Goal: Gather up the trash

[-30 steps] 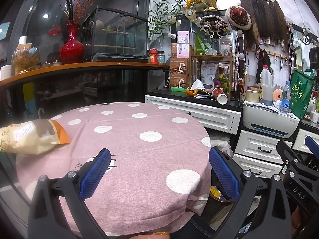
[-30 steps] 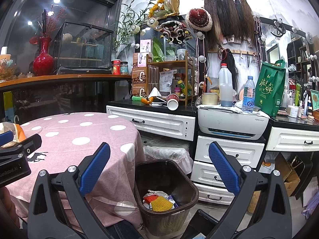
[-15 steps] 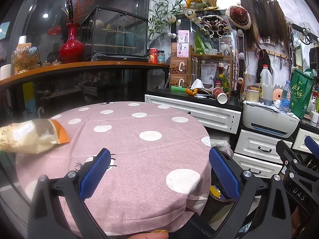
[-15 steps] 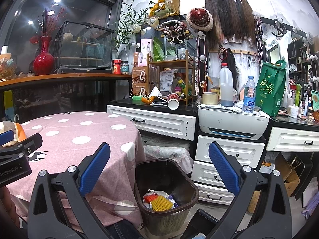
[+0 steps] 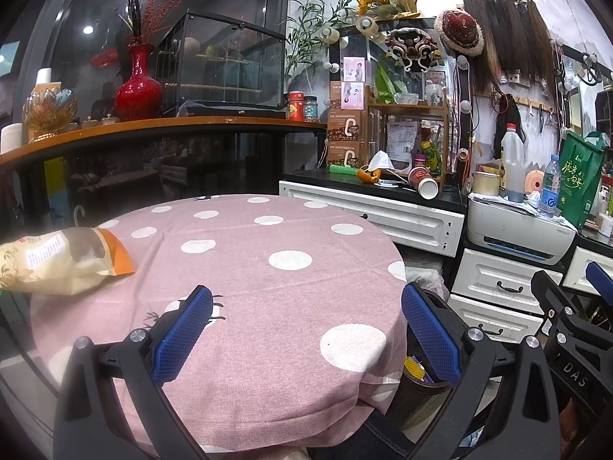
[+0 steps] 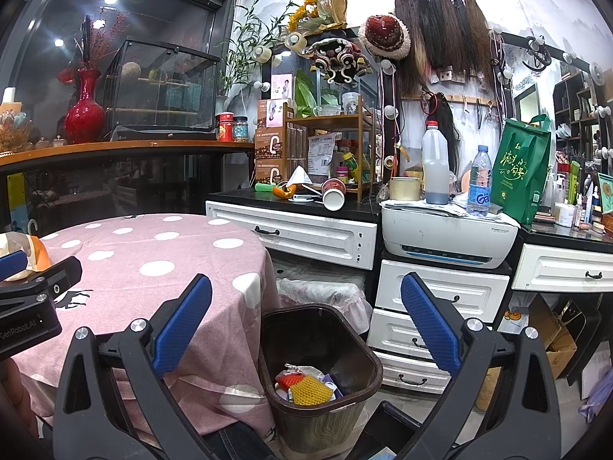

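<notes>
Holding both tools above the near edge of the round table (image 5: 245, 253), I have nothing in either one. My left gripper (image 5: 306, 339) has its jaws spread wide and empty over the pink dotted cloth; my right gripper (image 6: 306, 326) is equally spread and empty, hanging over the trash bin (image 6: 367, 360) that stands on the floor just beside the table's right edge.

What I want is the snack bag (image 5: 57, 264), a crinkled cream and orange packet lying flat on the cloth. From the left gripper it sits at about ten o'clock, out toward the table's left rim, apart from the fingers. Its long axis runs roughly nine to three, with the orange end pointing inward toward the centre of the table. In the right wrist view only a sliver of the bag shows at nine o'clock, behind the other tool.

I judge the left hand much the nearer, so I'd swing it left and pinch the orange end across the short side, then carry it to the bin at four o'clock.
</notes>
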